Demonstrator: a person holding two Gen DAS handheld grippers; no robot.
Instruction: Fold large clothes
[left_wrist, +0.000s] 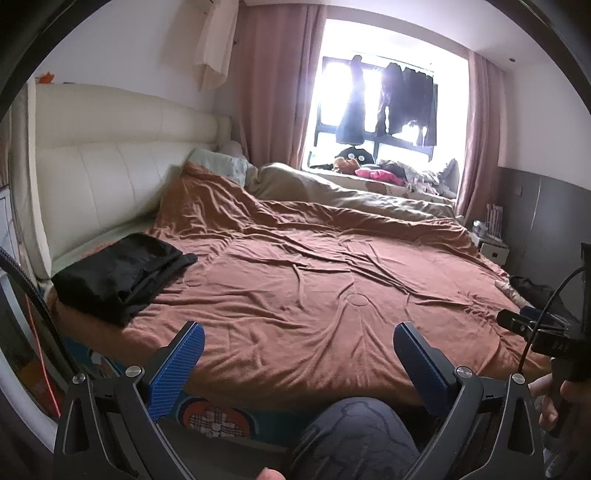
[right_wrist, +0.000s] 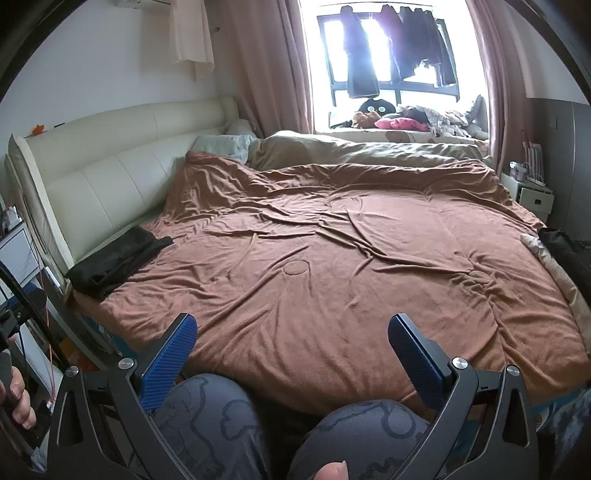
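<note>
1. The left gripper (left_wrist: 298, 343) hangs over the near edge of the bed, its blue fingers (left_wrist: 177, 369) spread wide with nothing between them; the right gripper (right_wrist: 291, 336) does likewise, its fingers (right_wrist: 168, 365) wide apart and bare.
2. The folded black clothes (left_wrist: 118, 275) lie at 10 o'clock in the left view, on the brown quilt (left_wrist: 314, 280) close to the cream headboard (left_wrist: 103, 173); in the right view the same pile (right_wrist: 116, 260) sits at 9 o'clock, well apart from both grippers.
3. The right view alone shows two knees in grey patterned trousers (right_wrist: 207, 421) under its fingers; the left view shows only one knee (left_wrist: 354, 435), at 6 o'clock.
4. The right view shows a second dark garment (right_wrist: 565, 247) at 3 o'clock on the bed's edge, lying on a pale cloth (right_wrist: 554, 269); in the left view it is smaller and half hidden behind the other gripper's body at 3 o'clock.
5. The left view shows a patterned rug (left_wrist: 218, 421) at 6 o'clock beneath the bed edge; the right view barely shows it.
6. Both views show dark clothes hanging in the bright window (left_wrist: 388, 103) at 12 o'clock, pink curtains (left_wrist: 273, 81) beside it, and a beige duvet (right_wrist: 369, 151) beyond the quilt.
7. A white bedside cabinet (right_wrist: 532, 192) stands at 2 o'clock in the right view.
</note>
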